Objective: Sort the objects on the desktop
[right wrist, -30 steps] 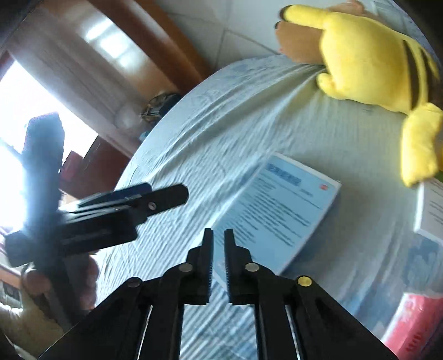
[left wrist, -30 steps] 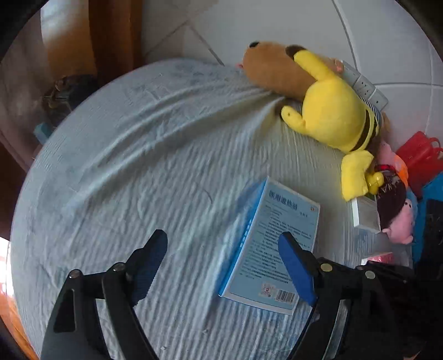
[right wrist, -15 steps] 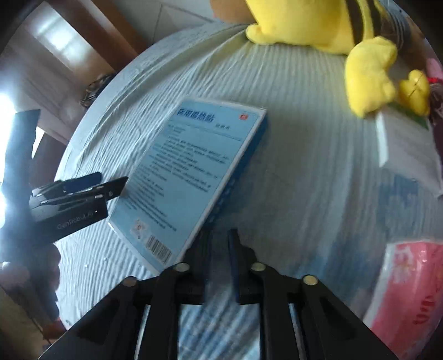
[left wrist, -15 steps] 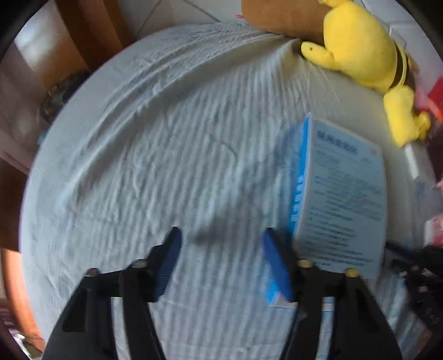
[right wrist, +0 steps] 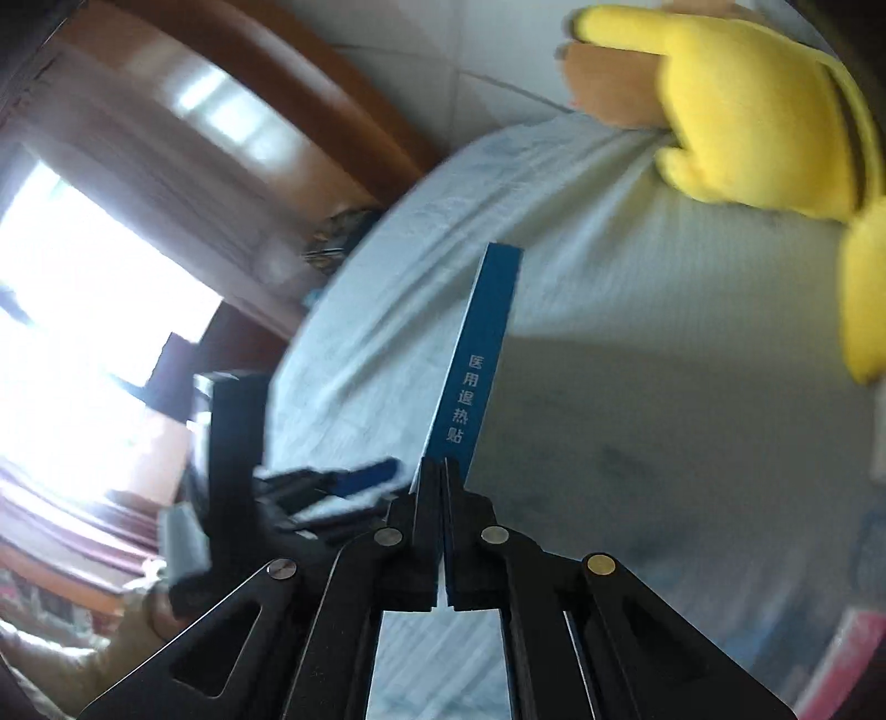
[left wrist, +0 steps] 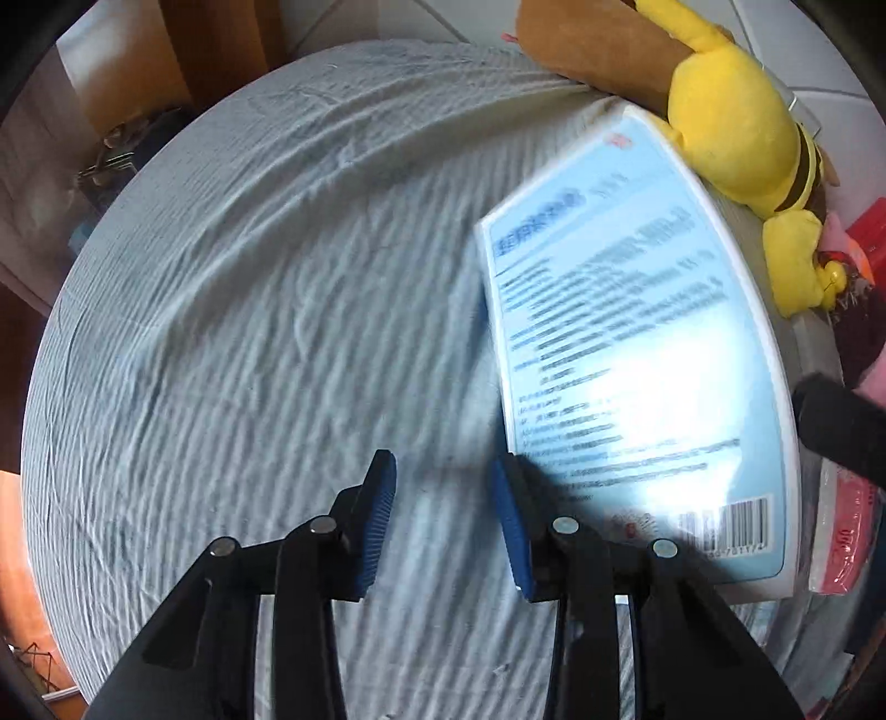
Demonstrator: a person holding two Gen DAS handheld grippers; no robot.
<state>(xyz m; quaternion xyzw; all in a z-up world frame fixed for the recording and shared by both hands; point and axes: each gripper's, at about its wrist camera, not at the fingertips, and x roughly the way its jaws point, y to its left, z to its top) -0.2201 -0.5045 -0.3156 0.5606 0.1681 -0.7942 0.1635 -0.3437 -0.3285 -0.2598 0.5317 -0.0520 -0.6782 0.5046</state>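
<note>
A flat light-blue medicine box (left wrist: 637, 354) with printed text and a barcode is lifted off the round table's pale blue cloth (left wrist: 249, 310) and tilted up. My right gripper (right wrist: 442, 471) is shut on the box's near edge; its dark blue spine (right wrist: 482, 354) with white characters points away from the camera. My left gripper (left wrist: 443, 498) is open and empty, with blue pads (left wrist: 512, 526), just left of the raised box. The yellow plush toy (left wrist: 736, 127) lies at the table's far right and shows in the right wrist view (right wrist: 764, 105) too.
A brown plush (left wrist: 587, 44) lies behind the yellow one. Pink and red items (left wrist: 847, 266) and a red packet (left wrist: 841, 543) crowd the right edge. Wooden furniture (right wrist: 266, 105) stands beyond the table. The left hand and gripper show in the right wrist view (right wrist: 232, 459).
The box lay flat on the cloth; the right gripper has closed on its edge and lifted it up on end. The left gripper has narrowed its opening a little and stayed beside it.
</note>
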